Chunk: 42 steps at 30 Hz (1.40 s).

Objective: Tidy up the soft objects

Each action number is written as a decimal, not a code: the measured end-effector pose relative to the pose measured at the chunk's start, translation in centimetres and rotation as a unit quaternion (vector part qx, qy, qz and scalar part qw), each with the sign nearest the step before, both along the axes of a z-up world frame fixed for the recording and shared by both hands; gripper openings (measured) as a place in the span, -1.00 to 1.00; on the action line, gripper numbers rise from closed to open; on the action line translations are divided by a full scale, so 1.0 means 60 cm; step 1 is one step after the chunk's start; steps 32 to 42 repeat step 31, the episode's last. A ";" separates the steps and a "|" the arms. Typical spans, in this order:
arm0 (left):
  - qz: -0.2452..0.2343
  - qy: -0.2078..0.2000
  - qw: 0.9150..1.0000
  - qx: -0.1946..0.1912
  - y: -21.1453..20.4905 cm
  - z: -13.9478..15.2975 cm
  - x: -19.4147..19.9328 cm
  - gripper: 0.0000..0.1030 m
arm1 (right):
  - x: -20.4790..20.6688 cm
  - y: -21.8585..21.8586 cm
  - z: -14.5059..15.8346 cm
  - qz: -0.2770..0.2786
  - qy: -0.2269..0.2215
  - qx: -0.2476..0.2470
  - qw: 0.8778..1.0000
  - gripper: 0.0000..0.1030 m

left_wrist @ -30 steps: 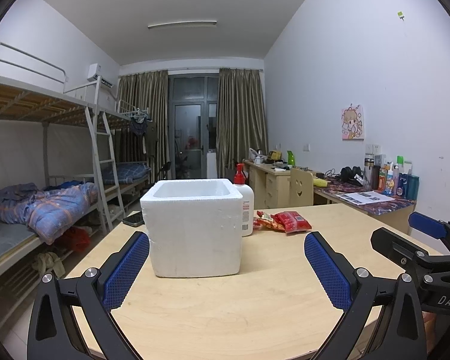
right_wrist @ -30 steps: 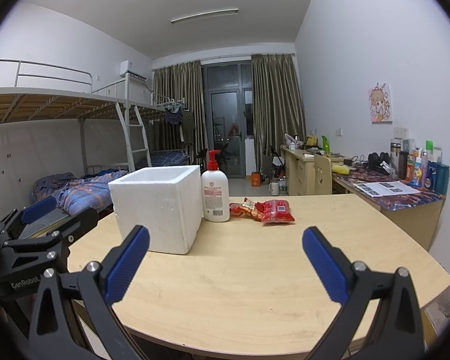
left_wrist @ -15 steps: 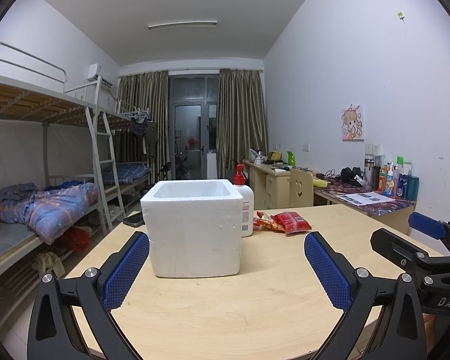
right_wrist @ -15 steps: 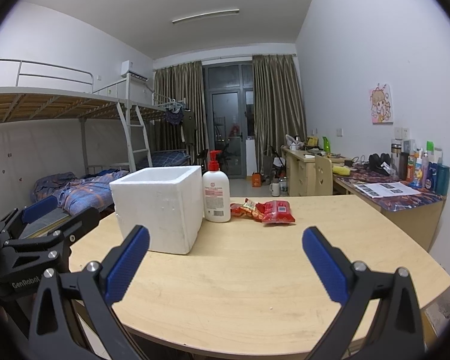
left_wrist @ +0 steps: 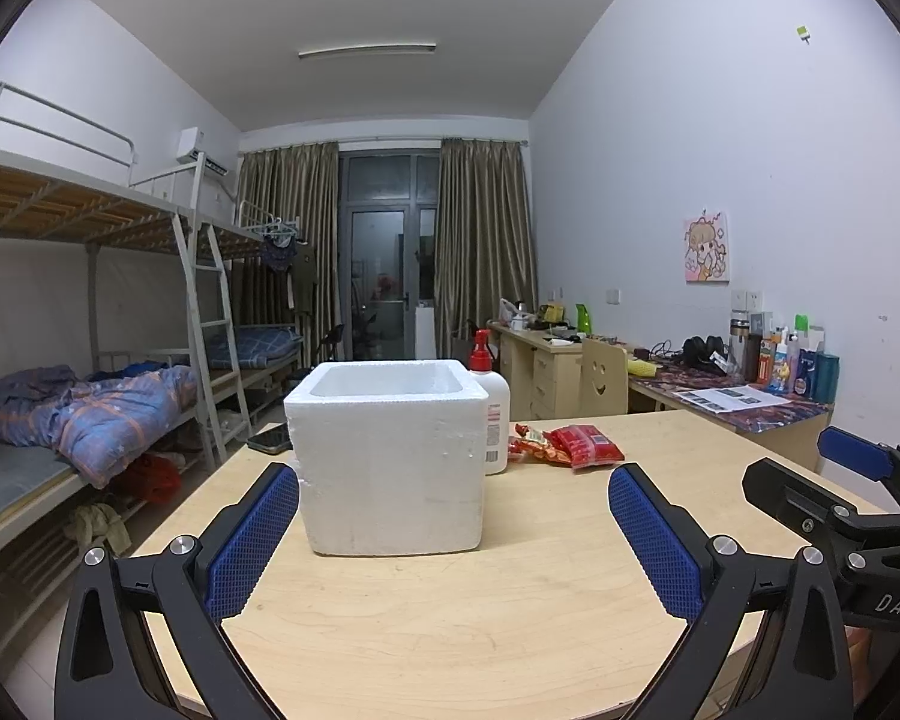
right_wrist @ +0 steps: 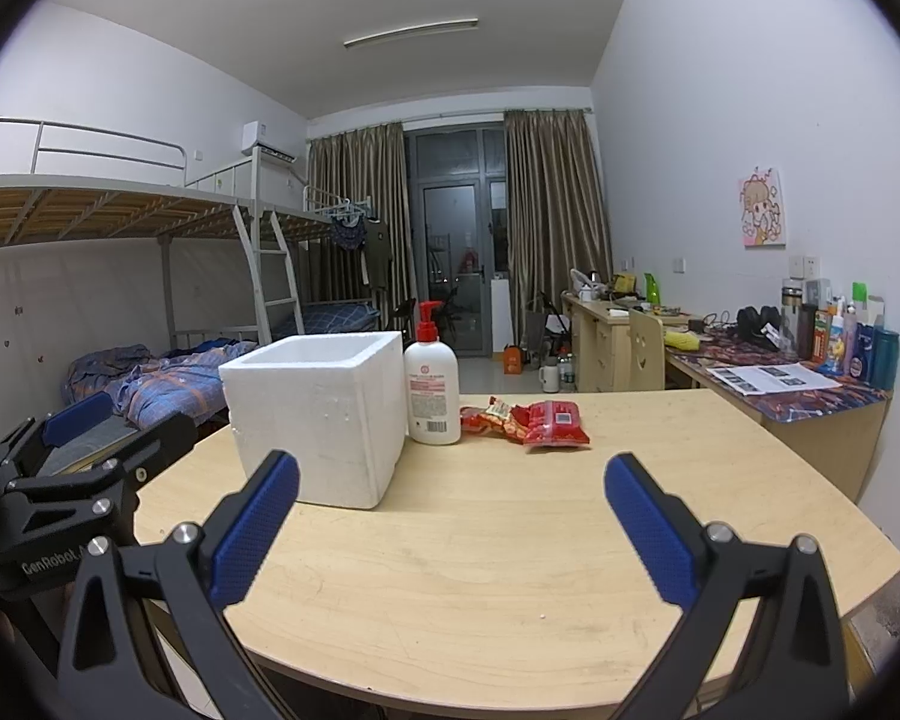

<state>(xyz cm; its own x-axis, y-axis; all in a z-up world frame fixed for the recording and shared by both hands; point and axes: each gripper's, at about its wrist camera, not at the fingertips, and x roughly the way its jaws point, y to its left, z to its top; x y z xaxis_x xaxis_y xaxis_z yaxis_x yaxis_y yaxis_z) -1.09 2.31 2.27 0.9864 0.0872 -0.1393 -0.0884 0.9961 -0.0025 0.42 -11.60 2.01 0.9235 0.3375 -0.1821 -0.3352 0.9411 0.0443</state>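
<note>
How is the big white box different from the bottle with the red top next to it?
The white foam box is wide, blocky and open on top; the pump bottle is slim, narrower and closed by a red pump. The box is plain white all over; the bottle carries a printed label with red on it. Both stand upright on the wooden table, side by side.

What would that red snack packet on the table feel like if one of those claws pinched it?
The red snack packet lies flat and looks puffy, so it probably gives and crinkles rather than staying stiff. Its glossy film may slip between the pads. It looks light for its size, so a push would likely slide it across the smooth table rather than tip it.
</note>
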 end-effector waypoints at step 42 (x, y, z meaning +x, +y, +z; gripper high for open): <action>0.001 0.003 1.000 -0.004 -0.003 0.005 0.002 1.00 | -0.002 0.003 -0.002 -0.001 0.002 0.000 1.000 1.00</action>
